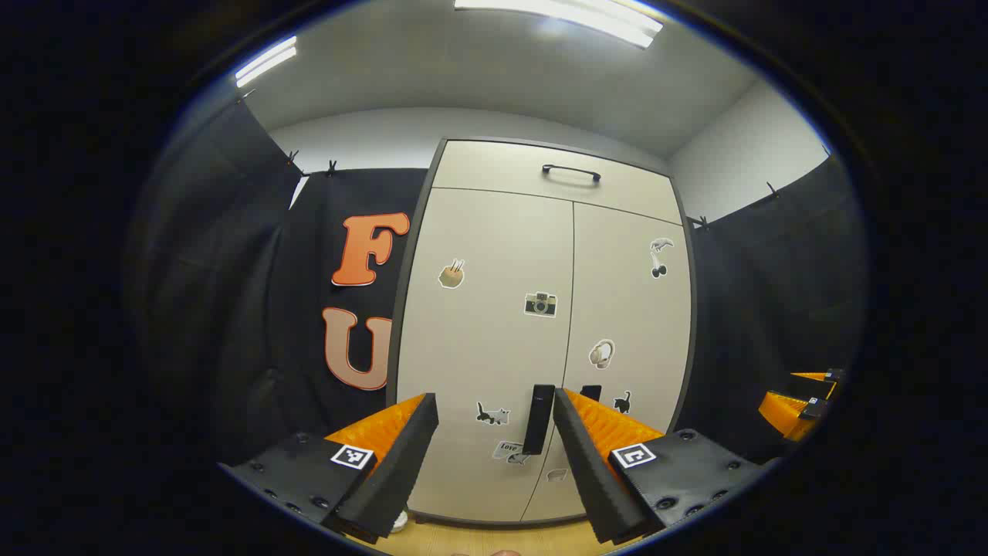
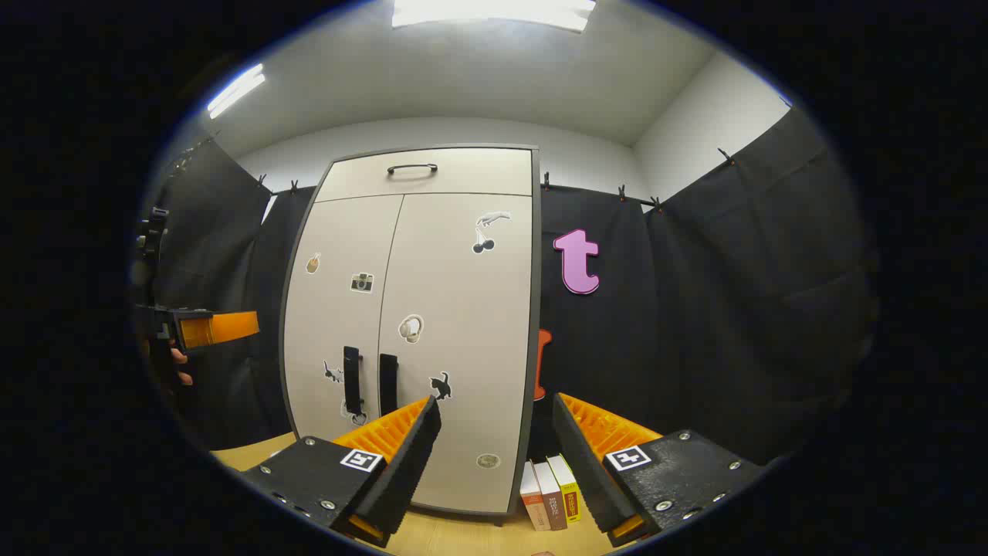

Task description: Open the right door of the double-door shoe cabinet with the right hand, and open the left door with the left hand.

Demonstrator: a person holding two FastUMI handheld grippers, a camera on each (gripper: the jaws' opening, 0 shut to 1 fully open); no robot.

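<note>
**Both cabinet doors closed, both grippers held off in front**

The tall cream double-door shoe cabinet (image 1: 540, 309) with a dark grey frame stands against the black cloth wall, both doors flush and closed, so whatever it holds is hidden. The left door (image 1: 482, 324) carries small stickers of a camera, a cat and others; the right door (image 1: 629, 309) has a cherry sticker and a headphone sticker. Two upright black bar handles sit side by side near the centre seam: the left door's handle (image 1: 538, 418) and the right door's handle (image 2: 387, 384). Above the doors is a closed cream top drawer (image 1: 552, 179) with a curved black pull (image 1: 571, 172).

The left gripper (image 1: 494, 448), black with orange ribbed finger pads, faces the left door from a short way off, its jaws spread wide with nothing between them. The right gripper (image 2: 494, 448) points at the cabinet's right edge, jaws equally wide and holding nothing. In the right gripper view the other gripper shows far off to the side, a hand (image 2: 179, 369) holding it.

On the pale wooden floor (image 2: 463, 533), just beside the cabinet's right side, stand three upright books (image 2: 549, 491), touching one another.
</note>
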